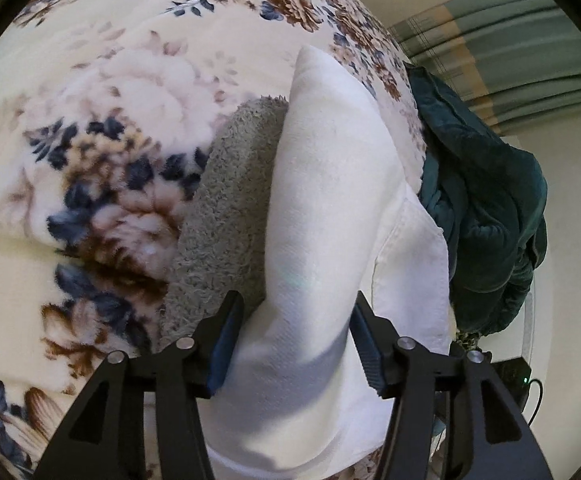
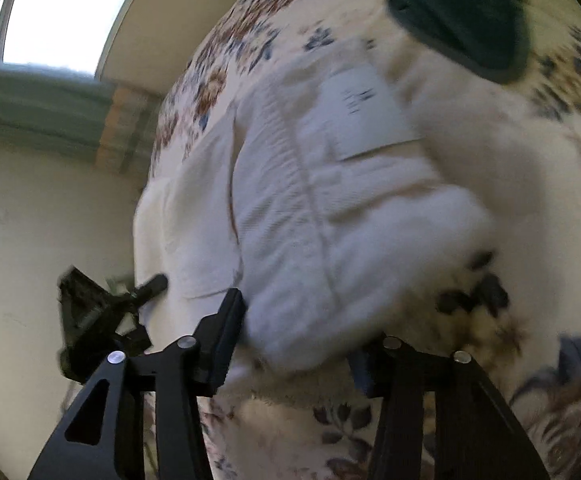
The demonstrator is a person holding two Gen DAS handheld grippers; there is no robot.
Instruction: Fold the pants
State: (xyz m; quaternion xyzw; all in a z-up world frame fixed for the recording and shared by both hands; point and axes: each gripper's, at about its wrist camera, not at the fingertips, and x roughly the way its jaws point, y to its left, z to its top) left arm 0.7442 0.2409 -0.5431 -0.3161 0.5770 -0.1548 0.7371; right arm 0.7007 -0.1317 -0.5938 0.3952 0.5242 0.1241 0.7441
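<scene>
White pants point(image 1: 322, 200) lie on the floral blanket point(image 1: 90, 140), bunched between the wide-spread left tongs point(image 1: 295, 340) and right tongs point(image 2: 302, 340), neither clamping.

Cream fleece blanket point(image 1: 102, 152) with blue and brown flowers spread across most of both views, soft and thick, lit evenly. Beyond its edge, a plain pale wall point(image 1: 570, 208), matte and unmarked. Green curtain point(image 1: 502, 60) hanging in folds, crossed by a tan checked band, seen again blurred in the right wrist view point(image 2: 38, 108). Above the curtain, a bright window point(image 2: 62, 16) with a curved frame, washed out white by daylight. Dark green blanket point(image 1: 486, 216) heaped at the bed's edge against the wall. Small black box point(image 1: 514, 376) with a green light and a cable low by the wall.
</scene>
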